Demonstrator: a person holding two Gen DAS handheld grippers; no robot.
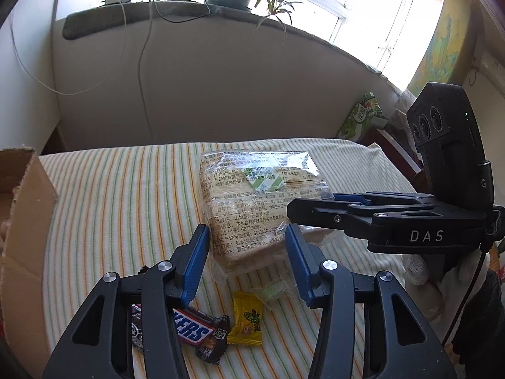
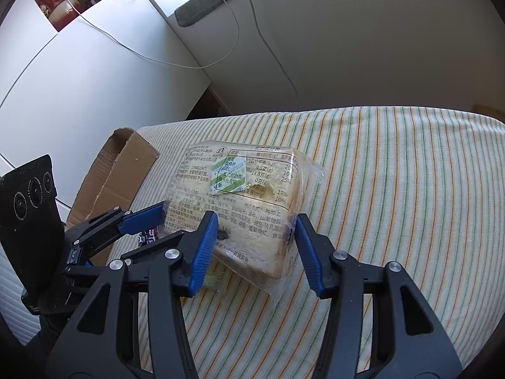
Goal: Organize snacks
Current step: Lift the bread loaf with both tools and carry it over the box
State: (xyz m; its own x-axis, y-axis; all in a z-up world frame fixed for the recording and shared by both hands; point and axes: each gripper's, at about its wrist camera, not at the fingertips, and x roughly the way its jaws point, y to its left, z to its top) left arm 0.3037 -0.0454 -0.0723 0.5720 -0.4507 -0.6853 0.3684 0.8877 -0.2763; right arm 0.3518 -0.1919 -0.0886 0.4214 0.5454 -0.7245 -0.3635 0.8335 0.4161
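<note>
A clear-wrapped pack of sliced bread (image 1: 243, 195) with printed text lies on the striped cloth. In the left wrist view its near end sits between the blue pads of my left gripper (image 1: 247, 240), which touch the wrapper on both sides. My right gripper (image 1: 293, 213) comes in from the right and clamps the pack's right edge. In the right wrist view the right gripper (image 2: 255, 224) has its pads against the sides of the bread pack's (image 2: 240, 189) near corner. The left gripper (image 2: 161, 214) meets the pack's left side there.
A Snickers bar (image 1: 192, 331), a yellow candy (image 1: 246, 319) and a small pale-green candy (image 1: 274, 290) lie under my left gripper. An open cardboard box (image 1: 25, 221) (image 2: 120, 170) stands at the cloth's left edge. A green packet (image 1: 359, 120) leans at the back right.
</note>
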